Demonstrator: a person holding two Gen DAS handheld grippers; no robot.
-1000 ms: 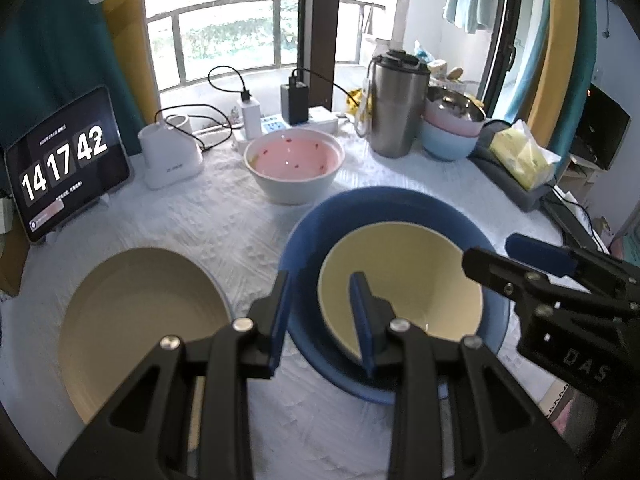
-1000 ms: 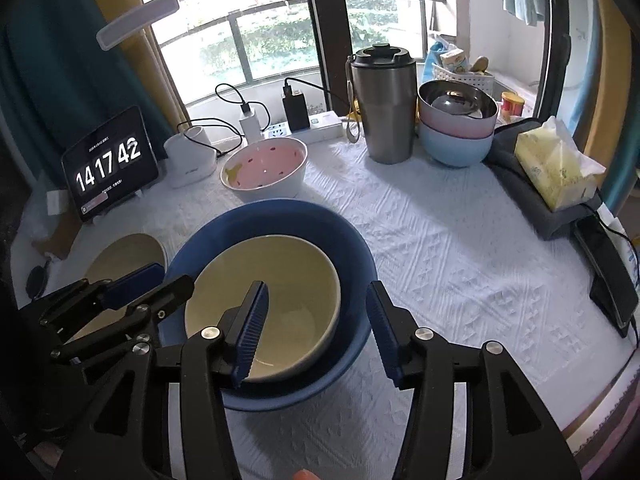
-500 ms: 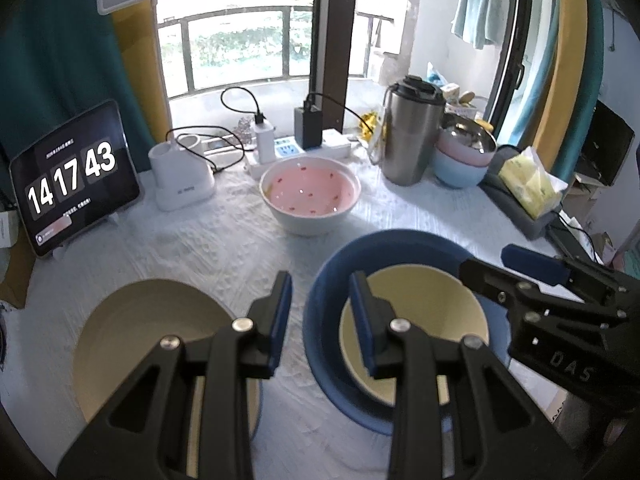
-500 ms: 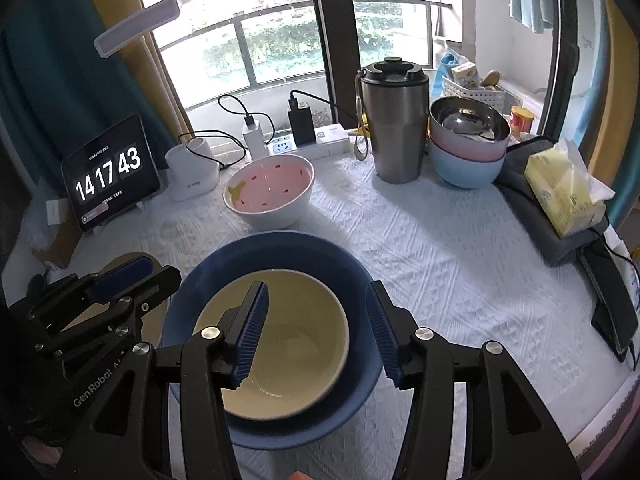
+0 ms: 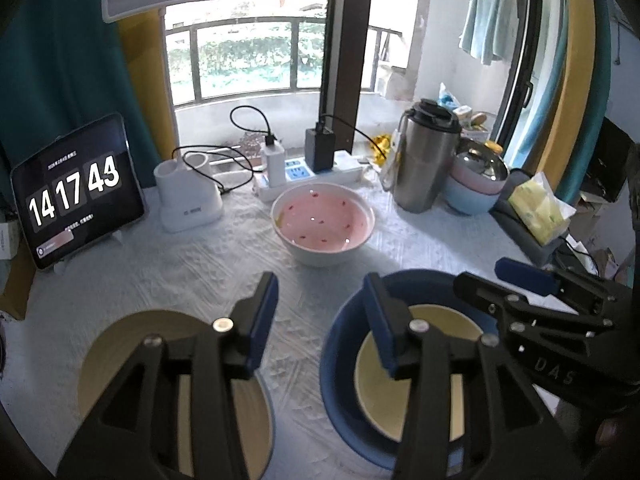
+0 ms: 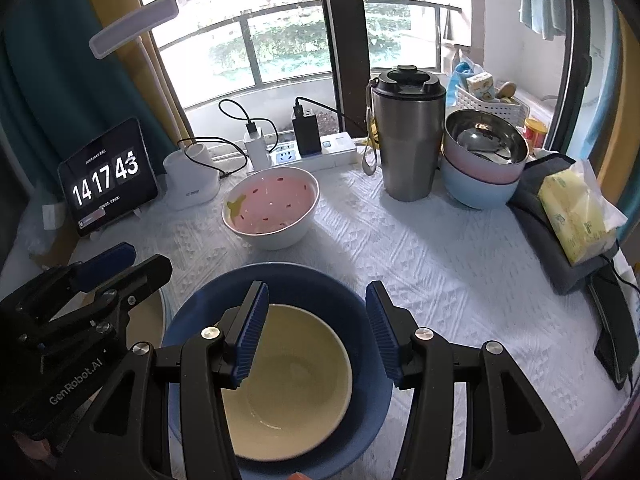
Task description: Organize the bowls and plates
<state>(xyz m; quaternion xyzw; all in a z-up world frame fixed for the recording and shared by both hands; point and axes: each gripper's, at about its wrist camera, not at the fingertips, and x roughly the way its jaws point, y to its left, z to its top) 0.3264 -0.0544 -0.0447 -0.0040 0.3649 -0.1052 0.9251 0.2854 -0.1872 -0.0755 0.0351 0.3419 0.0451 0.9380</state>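
Bowls first: the cream bowl (image 6: 288, 376) sits nested in the blue bowl (image 6: 192, 320), both right under my right gripper (image 6: 314, 330) and just right of my left gripper (image 5: 320, 320). My left gripper's jaws have just been opening; they now stand moderately apart with nothing between them, only bare counter (image 5: 180, 264) below. My right gripper's jaws are also parted and empty, hanging above the cream bowl without touching it. The tan plate (image 5: 132, 344) lies under and to the left of my left gripper. Ahead of both grippers stands the pink bowl (image 5: 324, 220), and further off to the right, beside the steel flask (image 6: 408, 136), there is a stack of steel, pink and pale blue bowls (image 6: 480, 168).

I judge these as hard, glazed and rigid, so slick under my pads and likely to chip if knocked together. The nested pair should feel fairly heavy for a one-sided hold. The rim is the only place to pinch: one finger inside, one outside, well down the wall. The plate lies low on the cloth, so its edge will be awkward to get under. The pink bowl looks to hold some bits, so I would keep it level.
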